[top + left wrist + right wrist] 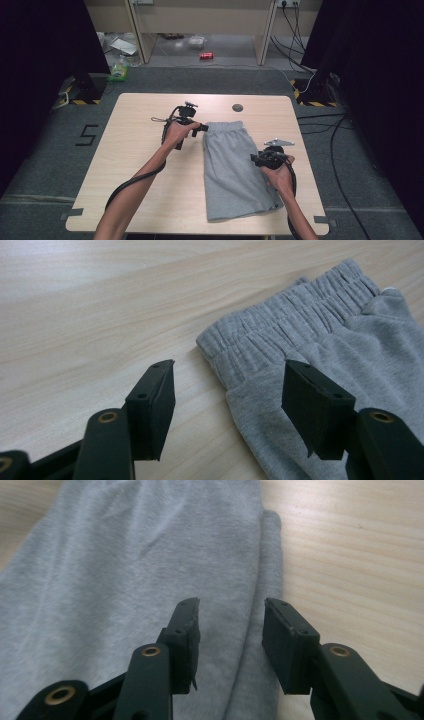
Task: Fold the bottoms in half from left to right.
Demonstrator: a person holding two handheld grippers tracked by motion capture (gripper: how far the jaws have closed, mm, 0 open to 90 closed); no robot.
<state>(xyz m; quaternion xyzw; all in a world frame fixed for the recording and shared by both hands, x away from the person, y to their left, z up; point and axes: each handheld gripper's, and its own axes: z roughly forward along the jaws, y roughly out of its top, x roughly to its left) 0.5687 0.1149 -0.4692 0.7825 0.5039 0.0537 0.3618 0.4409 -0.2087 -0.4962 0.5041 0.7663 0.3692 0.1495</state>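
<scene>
Now: grey shorts flat on table, both grippers apart over the cloth edges

High view: grey shorts [235, 167] are laid folded lengthwise on the wooden table [140, 165], waistband toward the far edge, hem toward the near edge. The left gripper [202, 128] is held at the waistband's left corner, pointed sideways at the cloth. The right gripper [256, 159] is held at the right side of the shorts, about halfway down, aimed inward. A small dark round mark [238, 107] is seen on the table beyond the waistband. A red can [206, 56] is seen on the floor behind the table.

Left gripper view: the left gripper [227, 407] is seen with jaws spread wide. The elastic waistband corner [220, 347] lies just ahead of the gap; one jaw is over bare wood, the other over grey fabric. Nothing is pinched; no pad is pressed on the cloth.

Right gripper view: the right gripper [230, 640] is seen with jaws parted. The folded side edge [270, 570] of the shorts runs up between them, one jaw over the cloth, the other near the wood. Contact with the fabric cannot be told; no grip is seen.
</scene>
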